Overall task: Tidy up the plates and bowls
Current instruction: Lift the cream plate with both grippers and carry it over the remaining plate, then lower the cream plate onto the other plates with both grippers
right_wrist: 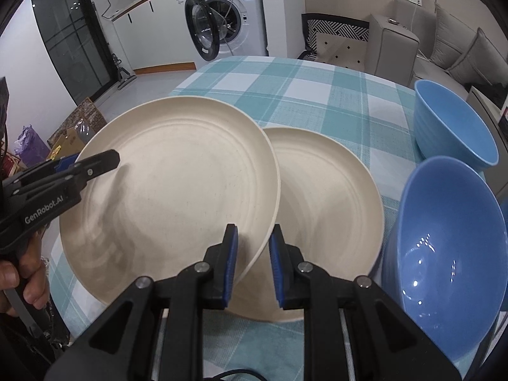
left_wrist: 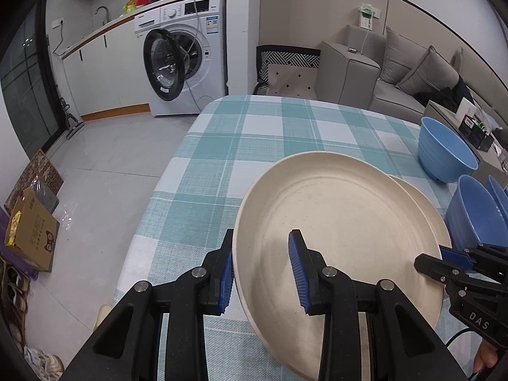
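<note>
A large cream plate (left_wrist: 336, 238) (right_wrist: 171, 197) is tilted above the checked table, overlapping a second cream plate (right_wrist: 327, 209) that lies flat beneath it. My left gripper (left_wrist: 262, 270) is open, its jaws astride the large plate's left rim; it also shows in the right wrist view (right_wrist: 92, 165). My right gripper (right_wrist: 253, 263) is partly open, its jaws astride the large plate's right rim without clearly touching it; it also shows in the left wrist view (left_wrist: 438, 263). Blue bowls (right_wrist: 444, 247) (right_wrist: 454, 123) stand to the right.
The table carries a teal and white checked cloth (left_wrist: 254, 146). A washing machine (left_wrist: 184, 57) with its door open stands beyond the table, a grey sofa (left_wrist: 397, 73) at the far right. Cardboard boxes (left_wrist: 31, 231) sit on the floor at the left.
</note>
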Demonstrator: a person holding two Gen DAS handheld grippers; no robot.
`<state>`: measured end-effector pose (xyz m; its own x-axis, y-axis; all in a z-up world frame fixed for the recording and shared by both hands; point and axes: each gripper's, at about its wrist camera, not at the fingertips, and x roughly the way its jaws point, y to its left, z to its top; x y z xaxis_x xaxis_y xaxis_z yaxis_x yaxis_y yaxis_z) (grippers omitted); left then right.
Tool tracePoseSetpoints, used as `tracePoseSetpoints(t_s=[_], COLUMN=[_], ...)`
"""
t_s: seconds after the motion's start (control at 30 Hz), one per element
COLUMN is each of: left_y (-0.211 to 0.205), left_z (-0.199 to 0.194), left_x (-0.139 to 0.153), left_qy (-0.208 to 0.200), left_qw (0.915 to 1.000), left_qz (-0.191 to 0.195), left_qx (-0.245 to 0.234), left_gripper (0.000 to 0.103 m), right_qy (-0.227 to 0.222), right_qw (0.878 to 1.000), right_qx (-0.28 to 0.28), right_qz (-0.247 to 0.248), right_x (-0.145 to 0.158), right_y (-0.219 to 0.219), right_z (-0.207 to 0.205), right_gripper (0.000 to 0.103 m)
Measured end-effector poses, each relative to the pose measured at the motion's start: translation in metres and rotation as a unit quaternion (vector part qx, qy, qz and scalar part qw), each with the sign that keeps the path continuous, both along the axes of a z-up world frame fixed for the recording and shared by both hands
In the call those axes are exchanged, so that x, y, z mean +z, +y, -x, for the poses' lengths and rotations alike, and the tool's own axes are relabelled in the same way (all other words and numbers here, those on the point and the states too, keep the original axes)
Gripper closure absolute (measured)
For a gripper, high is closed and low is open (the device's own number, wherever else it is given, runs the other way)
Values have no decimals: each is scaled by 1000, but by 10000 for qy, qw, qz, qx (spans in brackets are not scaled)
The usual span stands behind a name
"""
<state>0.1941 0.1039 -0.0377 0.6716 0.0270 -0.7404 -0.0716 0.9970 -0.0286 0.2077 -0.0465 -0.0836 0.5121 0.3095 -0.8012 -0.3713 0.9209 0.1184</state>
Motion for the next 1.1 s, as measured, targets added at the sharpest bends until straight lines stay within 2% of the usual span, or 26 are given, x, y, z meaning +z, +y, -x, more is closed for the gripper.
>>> tracePoseSetpoints(t_s=[0.53,1.1], left_y=[-32,-54], left_z=[-27,-53], left_x=[-18,-21], left_qy=[128,34], left_qw=[9989,9972], left_qz=[-147,-300], left_qx=[-431,-686], left_gripper=[70,70], right_qy=[4,-358], right_qw=[9987,9928], right_qx=[-456,-871], right_qz=[234,736], right_x=[-10,-6], right_y=[-22,-24], right_z=[18,28], right_gripper=[82,79])
